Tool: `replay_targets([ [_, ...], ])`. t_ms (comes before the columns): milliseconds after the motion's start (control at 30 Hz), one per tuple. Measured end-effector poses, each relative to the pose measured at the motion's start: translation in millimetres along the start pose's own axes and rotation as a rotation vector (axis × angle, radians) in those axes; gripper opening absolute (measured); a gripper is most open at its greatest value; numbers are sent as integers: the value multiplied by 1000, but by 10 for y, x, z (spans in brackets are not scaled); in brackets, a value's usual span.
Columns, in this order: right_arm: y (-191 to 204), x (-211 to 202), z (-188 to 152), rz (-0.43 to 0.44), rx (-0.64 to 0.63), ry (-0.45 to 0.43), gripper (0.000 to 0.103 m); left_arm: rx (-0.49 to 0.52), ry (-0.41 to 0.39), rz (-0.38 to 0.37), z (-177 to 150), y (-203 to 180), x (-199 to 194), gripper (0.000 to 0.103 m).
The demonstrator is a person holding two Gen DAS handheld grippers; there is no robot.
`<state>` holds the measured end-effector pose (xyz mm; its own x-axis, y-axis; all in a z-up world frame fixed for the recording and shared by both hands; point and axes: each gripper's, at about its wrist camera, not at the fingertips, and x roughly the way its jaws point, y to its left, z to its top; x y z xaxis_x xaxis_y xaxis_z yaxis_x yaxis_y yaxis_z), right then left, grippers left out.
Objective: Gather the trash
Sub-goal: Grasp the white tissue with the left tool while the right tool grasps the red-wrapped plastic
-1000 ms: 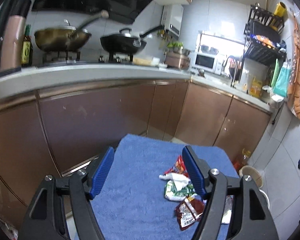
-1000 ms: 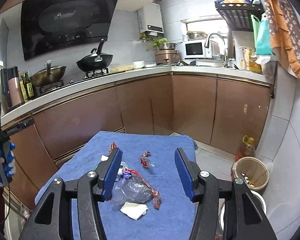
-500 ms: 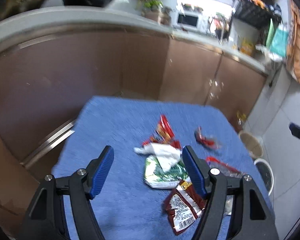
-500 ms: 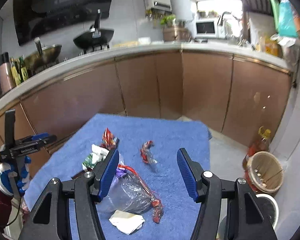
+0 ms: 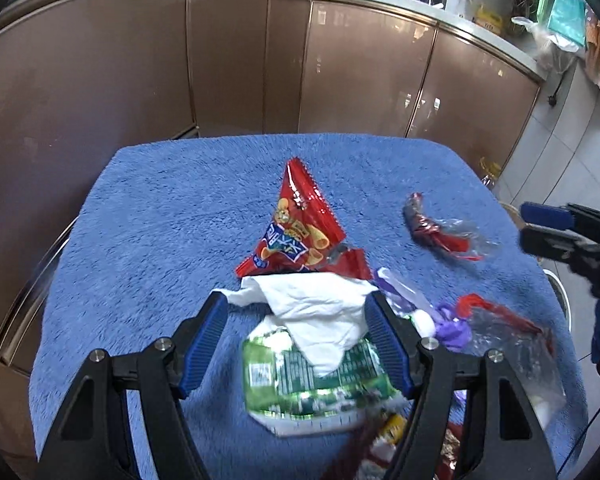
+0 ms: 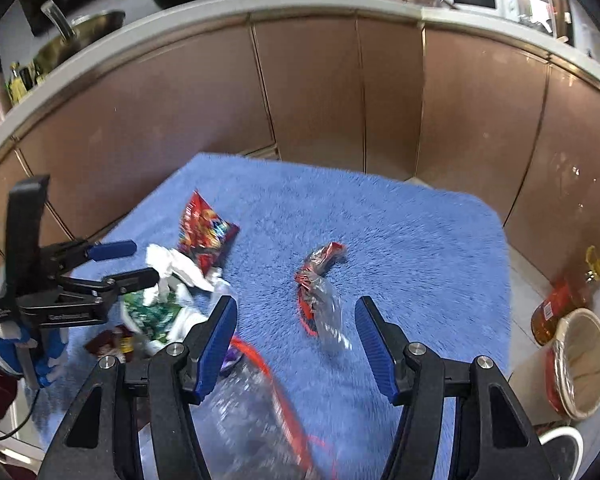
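Covering the worktop: a blue fleece cloth [image 5: 160, 216], with trash scattered across the near and middle portion.

Left hand-held gripper [image 5: 296, 312]: angled downward over the pile, jaws spread apart, blue pads clear of contact. Between the jaws: a crumpled white tissue [image 5: 320, 312], lying partly over a green snack wrapper [image 5: 312, 380]. Just beyond the tissue and touching it: a red snack bag [image 5: 300, 232], flat on the cloth, pointed end toward the cabinets. Beside the right jaw: a purple-and-white wrapper [image 5: 440, 320] and a clear plastic bag with red trim [image 5: 512, 344]. Below the green wrapper, at the frame edge: a dark red packet [image 5: 388, 440], blurred.

Right hand-held gripper [image 6: 296, 320]: also angled downward, jaws apart, nothing pressed by the pads. Lying between the jaw tips on the cloth: a twisted red-and-clear candy wrapper [image 6: 320, 280], apart from the main pile. Near the left jaw and under it: the clear plastic bag, heavily blurred.

Seen from the right wrist view at left: the left hand-held gripper held in a blue-and-white gloved hand [image 6: 16, 340], above the tissue and green wrapper.

On the floor to the right of the worktop: a woven wastebasket [image 6: 580, 364], upright, with an oil bottle [image 6: 560, 300] just beside it. Behind the worktop: brown cabinet doors [image 5: 236, 56].
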<state>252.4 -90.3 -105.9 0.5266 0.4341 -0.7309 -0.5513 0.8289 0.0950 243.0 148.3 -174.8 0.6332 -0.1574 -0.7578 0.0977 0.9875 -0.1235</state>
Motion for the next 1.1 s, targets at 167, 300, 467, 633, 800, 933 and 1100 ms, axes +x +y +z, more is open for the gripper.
replay_targets([
  [167, -100, 385, 51, 10, 9, 78, 59, -21, 53, -17, 14, 64, 173, 41],
  [300, -167, 556, 53, 37, 28, 109, 59, -41, 77, -34, 29, 133, 288, 30],
  [467, -210, 657, 70, 76, 47, 117, 43, -64, 61, -77, 69, 216, 264, 18],
  [633, -185, 702, 75, 81, 27, 114, 9, -72, 33, -94, 86, 245, 155, 6],
  [800, -153, 662, 90, 77, 21, 81, 6, -87, 5, -88, 88, 291, 59, 1],
  [933, -147, 560, 98, 80, 13, 59, 5, -88, -15, -82, 93, 298, -4, 0],
  [1100, -129, 465, 114, 83, 6, 41, 5, -112, -2, -118, 61, 337, -31, 0],
])
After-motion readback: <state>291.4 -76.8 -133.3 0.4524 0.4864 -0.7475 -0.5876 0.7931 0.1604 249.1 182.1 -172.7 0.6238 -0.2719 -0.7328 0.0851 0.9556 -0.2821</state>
